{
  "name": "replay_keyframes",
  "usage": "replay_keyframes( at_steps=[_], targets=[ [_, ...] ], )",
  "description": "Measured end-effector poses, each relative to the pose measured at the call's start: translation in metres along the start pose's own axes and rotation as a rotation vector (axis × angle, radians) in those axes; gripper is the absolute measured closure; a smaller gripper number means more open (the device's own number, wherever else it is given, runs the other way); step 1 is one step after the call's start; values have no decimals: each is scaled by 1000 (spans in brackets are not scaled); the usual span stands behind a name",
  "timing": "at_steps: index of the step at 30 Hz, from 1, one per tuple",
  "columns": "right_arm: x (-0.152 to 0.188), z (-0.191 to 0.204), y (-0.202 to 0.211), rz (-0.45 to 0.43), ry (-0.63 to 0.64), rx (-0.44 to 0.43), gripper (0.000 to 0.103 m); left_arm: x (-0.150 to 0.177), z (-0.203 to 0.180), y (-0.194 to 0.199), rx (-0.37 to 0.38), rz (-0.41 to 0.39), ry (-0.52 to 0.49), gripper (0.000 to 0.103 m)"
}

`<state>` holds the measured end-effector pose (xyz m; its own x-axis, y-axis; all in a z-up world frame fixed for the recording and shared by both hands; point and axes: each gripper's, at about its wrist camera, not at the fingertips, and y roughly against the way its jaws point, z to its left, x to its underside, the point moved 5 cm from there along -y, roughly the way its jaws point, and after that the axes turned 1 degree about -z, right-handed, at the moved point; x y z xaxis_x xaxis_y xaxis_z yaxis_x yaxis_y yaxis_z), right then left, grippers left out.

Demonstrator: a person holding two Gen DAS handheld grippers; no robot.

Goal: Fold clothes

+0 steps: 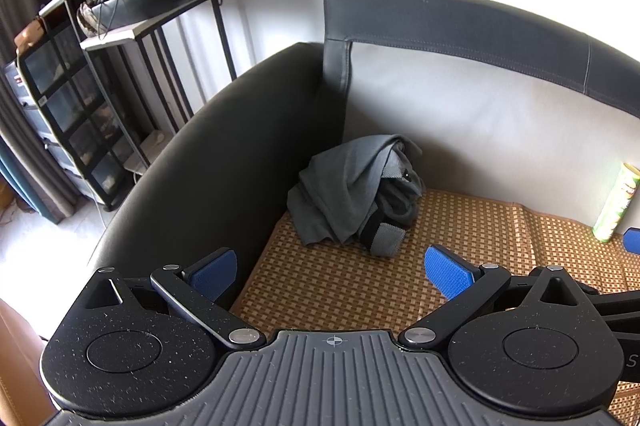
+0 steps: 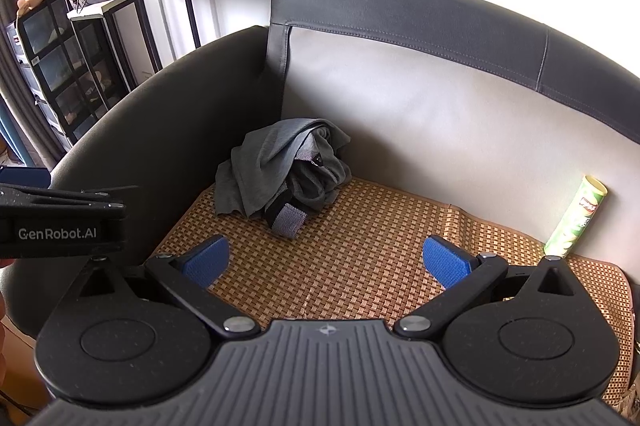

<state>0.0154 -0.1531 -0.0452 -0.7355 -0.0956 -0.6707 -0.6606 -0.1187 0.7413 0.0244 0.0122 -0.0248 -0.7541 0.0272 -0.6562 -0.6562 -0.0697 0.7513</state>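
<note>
I see both my claws hanging above the woven mat (image 2: 360, 250) on the sofa seat, the left gripper (image 1: 332, 272) and the right gripper (image 2: 326, 260) each with its blue pads spread wide apart and nothing between them. The grey clothes (image 2: 280, 166) sit in a crumpled heap in the seat's back corner, against the dark armrest (image 2: 180, 114), well apart from both claws. A green snack can (image 2: 576, 222) leans on the backrest to the right.

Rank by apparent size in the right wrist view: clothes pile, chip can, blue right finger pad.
1. clothes pile, clearly largest.
2. chip can and blue right finger pad look similar; the pad is nearer, so unranked.
</note>
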Motion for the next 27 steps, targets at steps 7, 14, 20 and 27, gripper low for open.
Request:
replay_keyframes(
  at_steps=[7, 14, 20, 27],
  targets=[
    [0, -2, 2, -3, 1, -2, 0, 1, 0, 4, -3, -3, 4, 0],
    [2, -3, 5, -6, 5, -10, 0, 2, -1, 7, -11, -6, 8, 0],
    [1, -5, 6, -7, 9, -16, 0, 2, -2, 8, -16, -7, 9, 0],
    [-1, -10, 3, -9, 4, -23, 0, 1, -6, 6, -23, -2, 14, 0]
  ],
)
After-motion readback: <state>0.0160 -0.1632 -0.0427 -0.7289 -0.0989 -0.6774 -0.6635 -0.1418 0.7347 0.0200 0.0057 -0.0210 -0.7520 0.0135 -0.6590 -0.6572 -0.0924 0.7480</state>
